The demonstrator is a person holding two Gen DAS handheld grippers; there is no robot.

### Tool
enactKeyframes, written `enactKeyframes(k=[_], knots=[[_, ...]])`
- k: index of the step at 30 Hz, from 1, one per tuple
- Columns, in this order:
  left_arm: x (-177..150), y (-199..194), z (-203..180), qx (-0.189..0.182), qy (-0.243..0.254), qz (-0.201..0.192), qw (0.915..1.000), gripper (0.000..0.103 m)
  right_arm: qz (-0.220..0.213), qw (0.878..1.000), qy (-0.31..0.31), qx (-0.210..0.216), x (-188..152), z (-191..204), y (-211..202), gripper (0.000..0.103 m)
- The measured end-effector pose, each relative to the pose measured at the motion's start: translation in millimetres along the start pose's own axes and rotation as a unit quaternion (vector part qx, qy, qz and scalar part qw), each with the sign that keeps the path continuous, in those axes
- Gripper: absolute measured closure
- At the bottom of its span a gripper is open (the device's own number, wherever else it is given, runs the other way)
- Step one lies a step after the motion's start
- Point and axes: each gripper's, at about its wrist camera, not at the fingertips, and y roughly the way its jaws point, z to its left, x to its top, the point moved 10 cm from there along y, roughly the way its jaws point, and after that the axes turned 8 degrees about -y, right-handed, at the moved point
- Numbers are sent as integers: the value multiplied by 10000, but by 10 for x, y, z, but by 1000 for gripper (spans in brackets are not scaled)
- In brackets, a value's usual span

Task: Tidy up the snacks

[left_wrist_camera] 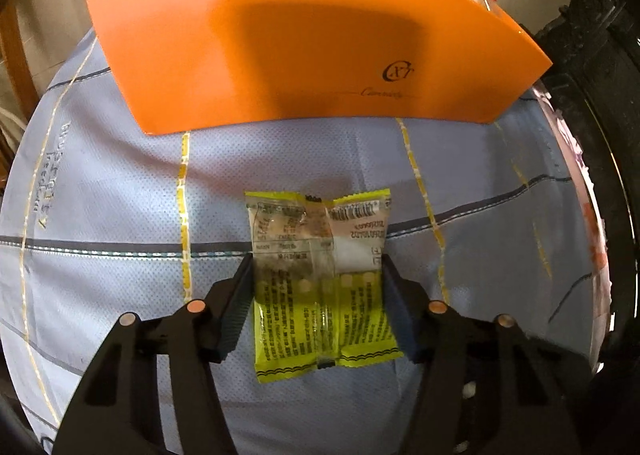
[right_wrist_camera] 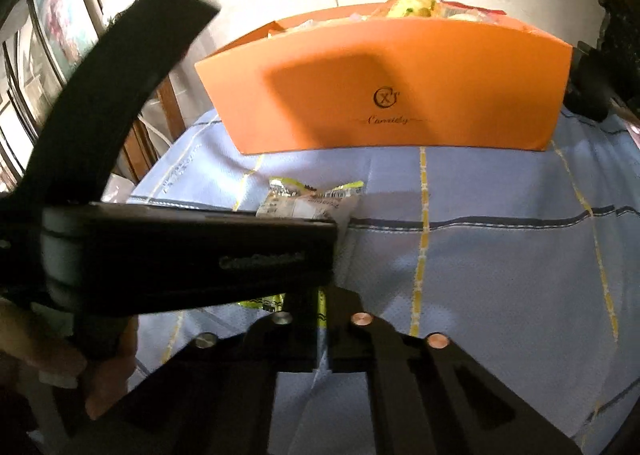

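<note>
A yellow snack packet (left_wrist_camera: 320,279) lay flat on a pale blue checked cloth (left_wrist_camera: 120,207) covering the tabletop, its printed back facing up. The left gripper (left_wrist_camera: 318,275) pointed steeply down over it, with one black finger at each long side of the packet; the ribbed pads (left_wrist_camera: 236,315) stood right at the packet's edges, and whether they were pressing on it could not be told. Beyond the packet, well apart from it, stood an open orange box (left_wrist_camera: 304,55) with a dark logo on its front wall; more yellow and clear wrappers showed above its rim. In the right wrist view, the right gripper (right_wrist_camera: 320,339) was closed, and a thin strip of clear and yellow wrapper (right_wrist_camera: 322,351) was caught between its fingers. The black body of the left gripper's tool (right_wrist_camera: 180,255) crossed that view from the left, hiding most of the packet, and part of a person's hand (right_wrist_camera: 48,355) showed at the lower left edge, blurred.
</note>
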Motion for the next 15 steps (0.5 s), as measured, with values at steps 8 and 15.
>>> enactKeyframes(k=[8, 15], knots=[[14, -14, 44, -168, -149, 178, 9996, 45, 244, 9955, 574, 709, -75, -286, 70, 35], [8, -32, 68, -159, -188, 273, 9993, 45, 117, 9970, 516, 570, -65, -173, 203, 39]])
